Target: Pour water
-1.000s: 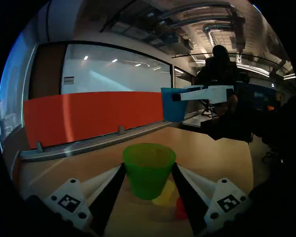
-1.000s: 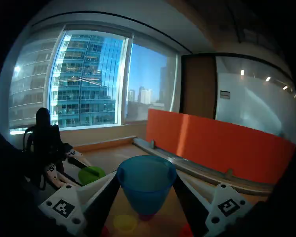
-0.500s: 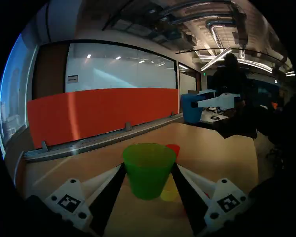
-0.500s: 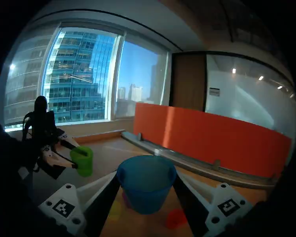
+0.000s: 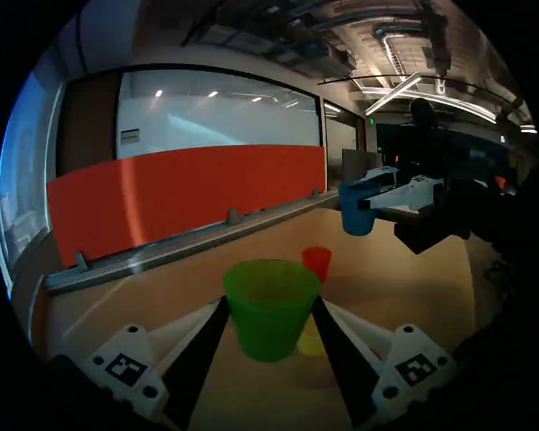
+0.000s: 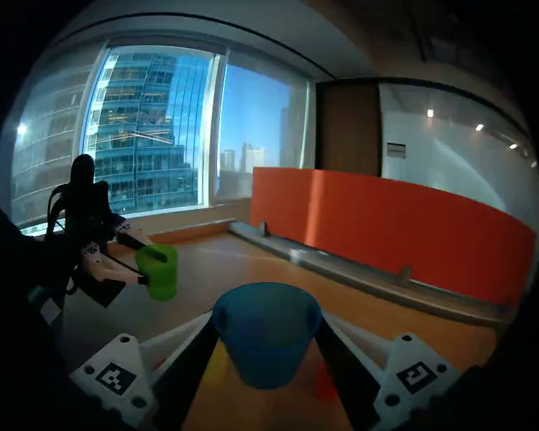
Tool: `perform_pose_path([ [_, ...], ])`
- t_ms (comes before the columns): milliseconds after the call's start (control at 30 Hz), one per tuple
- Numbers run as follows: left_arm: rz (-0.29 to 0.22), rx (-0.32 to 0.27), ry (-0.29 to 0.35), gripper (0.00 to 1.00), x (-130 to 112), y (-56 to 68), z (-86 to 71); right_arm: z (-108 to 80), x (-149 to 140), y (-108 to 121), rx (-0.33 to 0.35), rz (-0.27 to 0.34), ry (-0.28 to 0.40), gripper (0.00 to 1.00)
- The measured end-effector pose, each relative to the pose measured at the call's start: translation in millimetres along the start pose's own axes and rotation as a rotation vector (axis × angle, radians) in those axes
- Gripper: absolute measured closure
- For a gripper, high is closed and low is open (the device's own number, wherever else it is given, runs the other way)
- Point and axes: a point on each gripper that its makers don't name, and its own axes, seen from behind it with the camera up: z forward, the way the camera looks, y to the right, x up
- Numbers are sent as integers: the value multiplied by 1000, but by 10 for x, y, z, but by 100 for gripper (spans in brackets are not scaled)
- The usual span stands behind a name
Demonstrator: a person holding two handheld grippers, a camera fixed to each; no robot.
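Observation:
In the left gripper view my left gripper [image 5: 272,316] is shut on an upright green cup [image 5: 271,307], held above the wooden table [image 5: 384,273]. Farther off to the right, the right gripper [image 5: 374,201] holds a blue cup [image 5: 356,207] upright in the air. In the right gripper view my right gripper [image 6: 266,337] is shut on that blue cup [image 6: 266,332]. Off to the left there, the left gripper [image 6: 136,266] carries the green cup [image 6: 158,271]. A small red cup [image 5: 316,262] stands on the table between them, and a yellow cup [image 5: 311,342] sits partly hidden behind the green one.
An orange partition [image 5: 190,190] with a metal rail runs along the table's far edge. Large windows [image 6: 147,136] lie beyond the table's end. The person holding the grippers is a dark shape [image 5: 442,187] at the side. A red blur [image 6: 323,384] lies under the blue cup.
The right gripper with the blue cup has come down and nearer to the table. Both views have tilted so more tabletop shows. The red cup now stands in plain sight beyond the green cup.

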Motion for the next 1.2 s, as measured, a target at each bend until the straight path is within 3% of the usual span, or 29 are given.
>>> perform_pose_path([
  [867, 21, -65, -230, 17, -849, 7, 289, 257, -967, -107, 88, 32, -193, 9],
  [1200, 36, -81, -288, 17, -1081, 12, 367, 317, -1285, -147, 104, 9, -271, 9],
])
